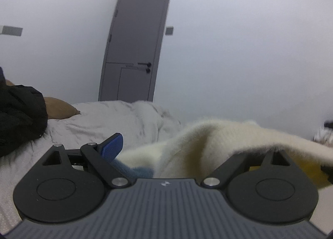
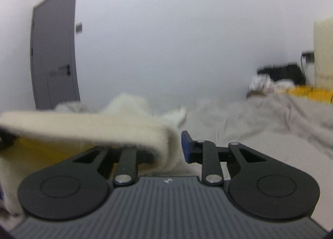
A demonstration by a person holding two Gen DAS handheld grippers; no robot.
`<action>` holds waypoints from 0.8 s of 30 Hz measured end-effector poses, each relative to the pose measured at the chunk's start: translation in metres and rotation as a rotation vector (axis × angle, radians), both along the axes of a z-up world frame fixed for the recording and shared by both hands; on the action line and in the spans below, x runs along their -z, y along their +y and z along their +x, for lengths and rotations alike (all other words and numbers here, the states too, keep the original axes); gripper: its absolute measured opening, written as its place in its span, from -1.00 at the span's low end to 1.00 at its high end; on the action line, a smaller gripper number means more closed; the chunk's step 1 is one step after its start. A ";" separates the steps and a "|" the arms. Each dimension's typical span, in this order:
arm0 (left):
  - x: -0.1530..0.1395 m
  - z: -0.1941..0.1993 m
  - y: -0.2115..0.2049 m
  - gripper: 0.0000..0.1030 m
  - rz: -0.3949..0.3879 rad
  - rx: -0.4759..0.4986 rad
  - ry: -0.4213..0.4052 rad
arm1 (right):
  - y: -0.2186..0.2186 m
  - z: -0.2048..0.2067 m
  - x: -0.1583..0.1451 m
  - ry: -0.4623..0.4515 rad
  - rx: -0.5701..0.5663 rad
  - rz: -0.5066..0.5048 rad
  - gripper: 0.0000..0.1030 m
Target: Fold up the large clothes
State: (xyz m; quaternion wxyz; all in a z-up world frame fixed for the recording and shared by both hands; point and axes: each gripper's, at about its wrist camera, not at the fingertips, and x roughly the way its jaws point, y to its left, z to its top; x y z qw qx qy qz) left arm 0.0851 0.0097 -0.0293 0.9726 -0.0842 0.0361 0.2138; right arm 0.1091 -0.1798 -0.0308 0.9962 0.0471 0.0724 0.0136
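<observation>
Left wrist view
Left gripper: your left gripper point(image 1: 195, 147) has its jaws spread wide and released; the blue ribbed pad point(image 1: 111, 146) of one finger shows at 9 o'clock of the centre, while the other finger is hidden under cloth.
Garment: the fluffy cream knitted garment point(image 1: 218, 137) is draped over that hidden finger and fills the gap between the jaws; yellow and blue patches show beneath it. You cannot tell from here whether the cloth touches the blue pad.
Bed: the crumpled grey bed sheet point(image 1: 116, 118) lies below and beyond the garment.
Other things: a black padded jacket point(image 1: 18, 112) sits at 9 o'clock, with a tan pillow point(image 1: 60, 108) just beside it.
Door: a grey door point(image 1: 137, 41) stands at 12 o'clock in the white wall.
Writing: only a small white logo on your gripper body, too small to read.

Right wrist view
Right gripper: your right gripper point(image 2: 174, 147) has its jaws drawn close. The garment's thick cream edge point(image 2: 93, 128) runs in from 9 o'clock and covers the left finger. A slim gap shows before the blue pad point(image 2: 186, 147), so the frame does not settle whether it is clamped.
Background: blurred yellow and black items point(image 2: 291, 87) lie at 3 o'clock.
</observation>
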 end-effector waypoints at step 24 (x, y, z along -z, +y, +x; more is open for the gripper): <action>-0.303 -0.133 0.037 -0.45 0.071 0.308 -0.332 | 0.006 -0.147 -0.291 -0.444 -0.101 -0.082 -0.72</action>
